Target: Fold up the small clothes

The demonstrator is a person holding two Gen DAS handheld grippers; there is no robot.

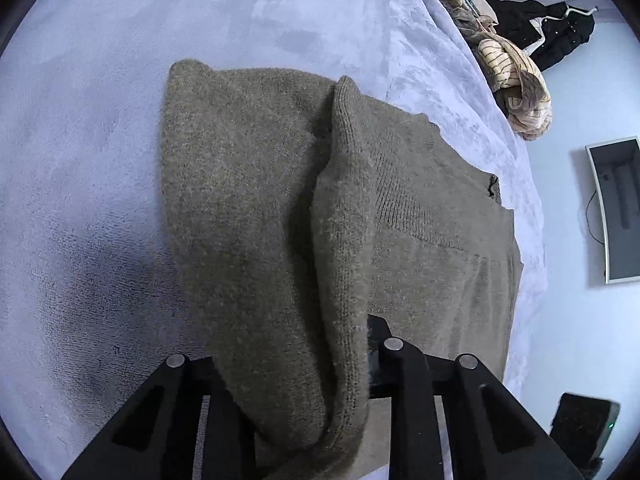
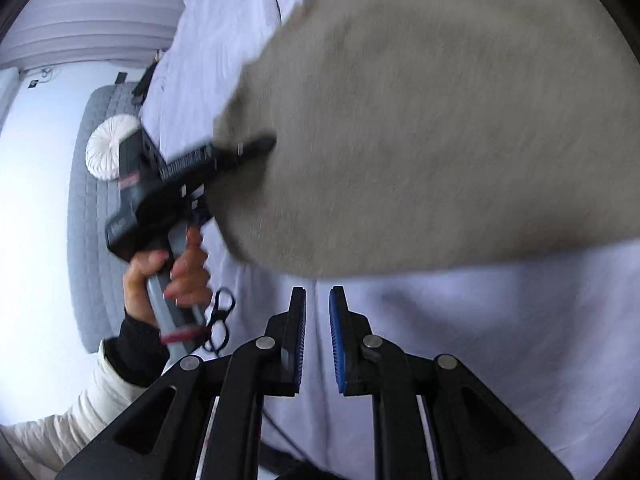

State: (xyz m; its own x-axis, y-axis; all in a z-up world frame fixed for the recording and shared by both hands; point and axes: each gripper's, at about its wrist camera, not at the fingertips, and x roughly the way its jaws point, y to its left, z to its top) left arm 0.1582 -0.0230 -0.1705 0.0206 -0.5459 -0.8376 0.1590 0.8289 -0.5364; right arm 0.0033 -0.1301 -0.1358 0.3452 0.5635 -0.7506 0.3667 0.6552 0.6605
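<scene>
An olive-brown knit sweater (image 1: pixel 256 184) lies on a pale lilac fleece blanket (image 1: pixel 80 140). My left gripper (image 1: pixel 320 380) is shut on a fold of the sweater, which drapes over and hides its fingertips. In the right wrist view the same sweater (image 2: pixel 420 120) fills the upper right, blurred, with the left gripper (image 2: pixel 256 146) clamped on its left edge, held by a hand. My right gripper (image 2: pixel 318 320) is open and empty, its blue pads apart, just below the sweater's near edge, over the blanket (image 2: pixel 460 340).
A pile of striped and brown clothes (image 1: pixel 516 76) and a black garment (image 1: pixel 548 28) lie at the far right edge of the bed. A monitor (image 1: pixel 616 208) and a dark device (image 1: pixel 584 424) are on the right. A grey quilted mat (image 2: pixel 88 220) with a white round cushion (image 2: pixel 108 152) lies left of the bed.
</scene>
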